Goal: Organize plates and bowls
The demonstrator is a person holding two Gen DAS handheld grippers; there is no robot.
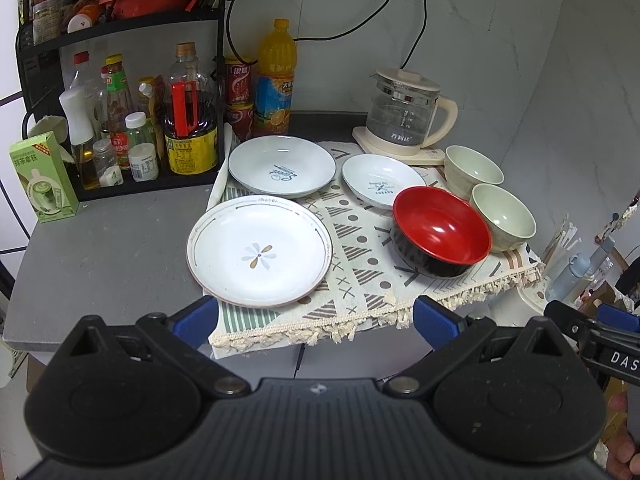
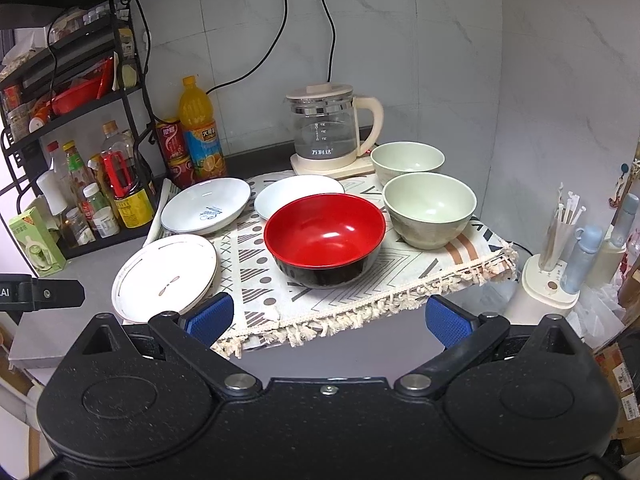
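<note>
On a patterned cloth (image 1: 360,272) lie a flower-print white plate (image 1: 259,250), a larger white dish with blue print (image 1: 281,167) and a smaller white dish (image 1: 382,182). A red-and-black bowl (image 1: 440,230) sits at the right, with two pale green bowls (image 1: 503,216) (image 1: 472,170) behind it. My left gripper (image 1: 314,322) hangs open just short of the cloth's front edge, holding nothing. My right gripper (image 2: 328,318) is open too, in front of the red bowl (image 2: 325,236), with the flower plate (image 2: 165,276) at its left finger.
A glass kettle (image 1: 404,114) on its base stands at the back right. A black rack with bottles (image 1: 120,120), an orange drink bottle (image 1: 276,80) and cans line the back left. A green carton (image 1: 42,178) sits on the grey counter (image 1: 104,248). Power cords hang on the wall.
</note>
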